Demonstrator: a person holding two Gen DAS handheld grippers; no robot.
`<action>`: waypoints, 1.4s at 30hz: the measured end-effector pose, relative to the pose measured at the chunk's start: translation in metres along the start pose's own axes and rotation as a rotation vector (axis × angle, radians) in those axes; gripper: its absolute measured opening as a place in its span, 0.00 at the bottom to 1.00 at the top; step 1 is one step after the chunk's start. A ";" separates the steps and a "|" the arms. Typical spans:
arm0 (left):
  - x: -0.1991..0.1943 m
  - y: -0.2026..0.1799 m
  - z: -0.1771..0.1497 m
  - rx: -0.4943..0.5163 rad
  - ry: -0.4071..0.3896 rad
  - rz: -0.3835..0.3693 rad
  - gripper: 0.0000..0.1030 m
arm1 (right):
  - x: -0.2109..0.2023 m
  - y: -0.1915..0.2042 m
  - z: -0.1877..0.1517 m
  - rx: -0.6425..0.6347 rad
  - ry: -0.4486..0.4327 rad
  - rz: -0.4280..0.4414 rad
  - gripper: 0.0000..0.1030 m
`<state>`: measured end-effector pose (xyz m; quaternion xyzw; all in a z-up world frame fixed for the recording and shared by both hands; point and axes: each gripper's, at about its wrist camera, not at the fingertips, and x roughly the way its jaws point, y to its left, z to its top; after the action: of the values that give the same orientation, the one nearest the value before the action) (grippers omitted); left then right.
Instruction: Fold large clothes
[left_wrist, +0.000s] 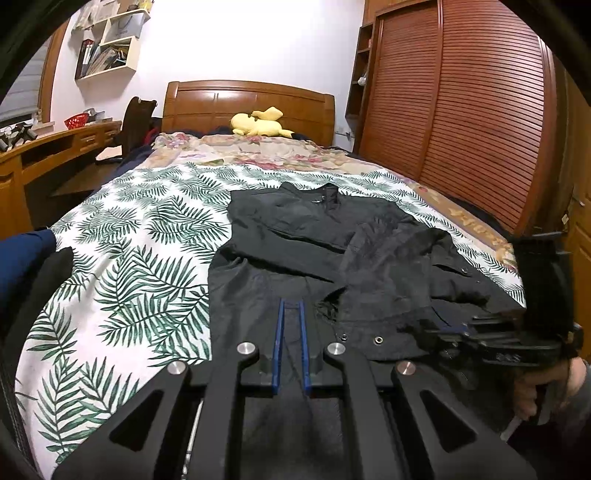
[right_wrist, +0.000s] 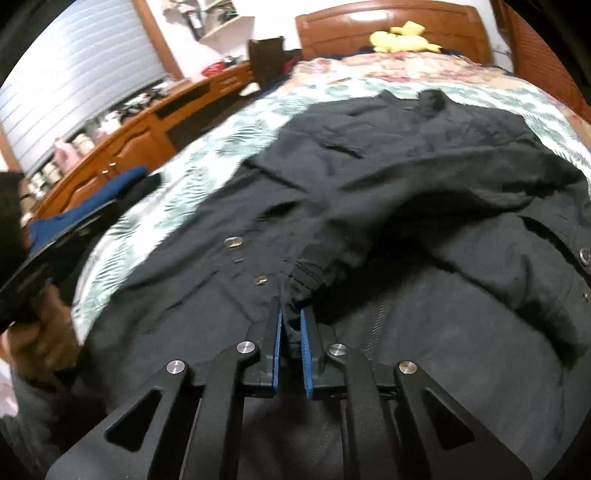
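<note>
Bare leaf-print quilt (left_wrist: 122, 266) left of black jacket (left_wrist: 325, 251) gives passage; wardrobe (left_wrist: 461, 110) walls right side.

no readable text, labels or numbers

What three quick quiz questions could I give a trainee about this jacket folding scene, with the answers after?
1. True or false: the right tool has jacket fabric pinched between its fingers.
2. Multiple choice: the yellow plush lies A) on the desk, B) by the headboard, C) on the jacket.
3. Fill in: the jacket lies on a bed cover printed with green ____.

Key: 1 true, a gathered cuff sits between the blue pads. 2 B. 3 leaves.

Note: the left tool hovers over the jacket's near edge with a narrow gap and nothing gripped.
</note>
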<state>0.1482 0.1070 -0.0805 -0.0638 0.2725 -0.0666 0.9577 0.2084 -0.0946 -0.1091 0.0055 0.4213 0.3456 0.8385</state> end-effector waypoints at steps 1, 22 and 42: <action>-0.001 0.001 0.000 0.003 -0.001 0.002 0.04 | -0.003 0.008 -0.002 -0.011 -0.007 0.007 0.06; 0.001 -0.007 -0.004 0.049 0.014 0.011 0.04 | -0.016 0.035 -0.014 -0.136 -0.136 -0.148 0.38; -0.009 -0.013 -0.020 0.089 0.029 0.040 0.06 | 0.031 0.011 -0.024 -0.092 -0.020 -0.086 0.38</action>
<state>0.1288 0.0939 -0.0907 -0.0147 0.2843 -0.0602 0.9567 0.1982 -0.0746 -0.1431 -0.0474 0.3963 0.3282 0.8561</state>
